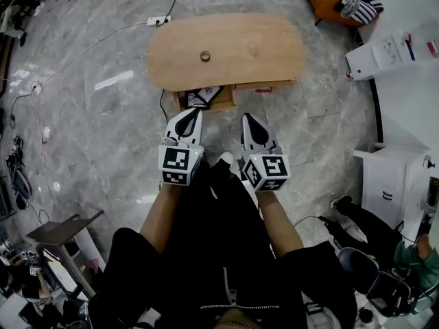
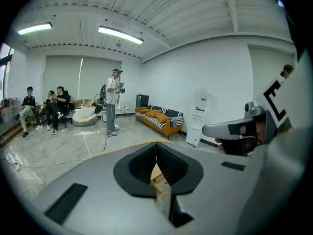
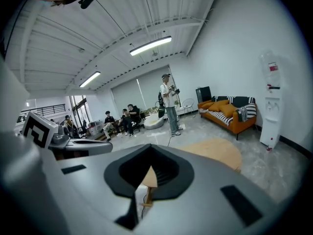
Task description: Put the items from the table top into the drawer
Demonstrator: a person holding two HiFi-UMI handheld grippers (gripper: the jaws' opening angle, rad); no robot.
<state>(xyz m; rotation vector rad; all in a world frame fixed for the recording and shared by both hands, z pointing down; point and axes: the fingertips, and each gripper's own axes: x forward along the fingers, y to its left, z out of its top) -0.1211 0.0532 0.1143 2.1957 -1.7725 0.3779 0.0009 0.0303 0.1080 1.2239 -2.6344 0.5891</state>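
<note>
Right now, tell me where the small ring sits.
In the head view, the small ring lies on the oval wooden table, left of its middle, just beyond the open drawer and ahead of the left gripper.

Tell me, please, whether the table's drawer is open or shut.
Open: in the head view the drawer juts out from under the table, a black-and-white item visible inside.

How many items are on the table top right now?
1: a small dark ring left of middle on the table top. A faint spot right of it could be wood grain or a clear item; cannot tell.
</note>
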